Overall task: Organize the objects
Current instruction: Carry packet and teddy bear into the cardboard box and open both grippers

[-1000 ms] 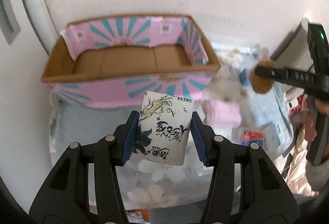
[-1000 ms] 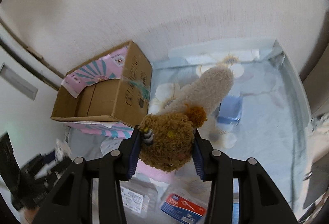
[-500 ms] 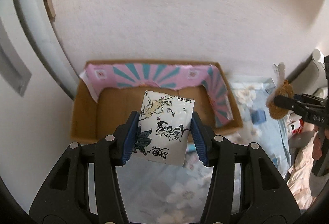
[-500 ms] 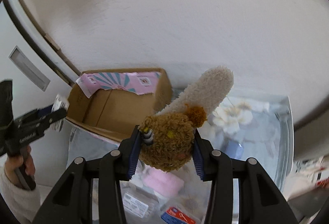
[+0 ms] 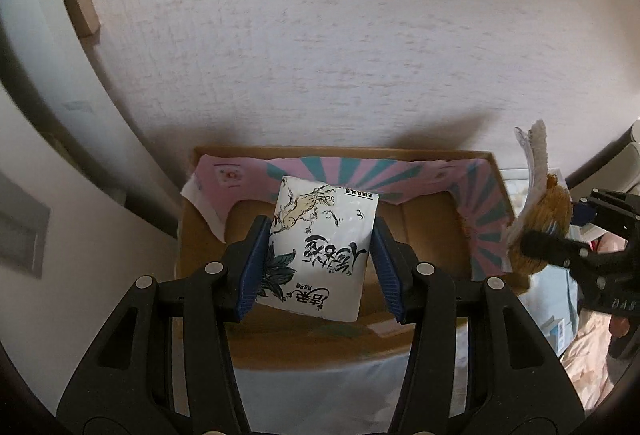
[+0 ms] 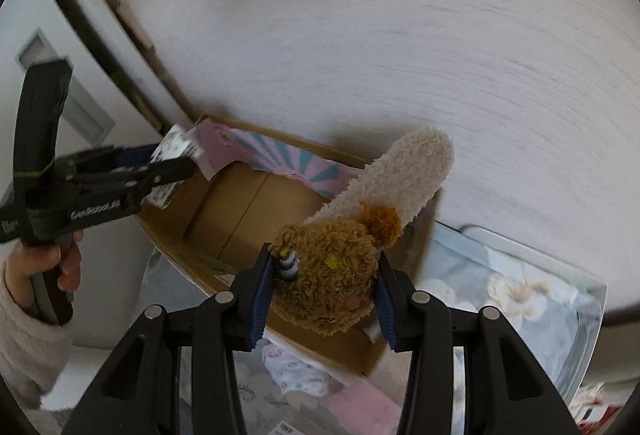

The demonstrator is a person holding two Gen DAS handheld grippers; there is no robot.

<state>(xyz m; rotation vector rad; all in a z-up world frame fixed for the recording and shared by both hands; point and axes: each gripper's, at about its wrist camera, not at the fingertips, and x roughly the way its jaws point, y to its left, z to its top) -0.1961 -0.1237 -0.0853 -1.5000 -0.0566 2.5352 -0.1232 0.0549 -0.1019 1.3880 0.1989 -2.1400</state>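
Left wrist: packet (image 5: 320, 251) seemingly above box (image 5: 496, 171) rim, inside

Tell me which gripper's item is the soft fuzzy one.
The right gripper: it clamps a brown-and-cream plush toy. The left gripper holds a flat white printed packet.

The packet (image 5: 320, 251) looked like glossy white plastic film with black ink print, clamped between matt blue, ribbed pads (image 5: 253, 267) on smooth black plastic fingers with bright metal screws. The box (image 5: 208, 247) was plain brown matt cardboard, its flaps faced with pink and teal printed paper. At three o'clock in the left view, the plush toy (image 6: 332, 279) showed curly brown pile and cream fleece. The wall (image 5: 340, 35) was rough, perhaps textured wallpaper.
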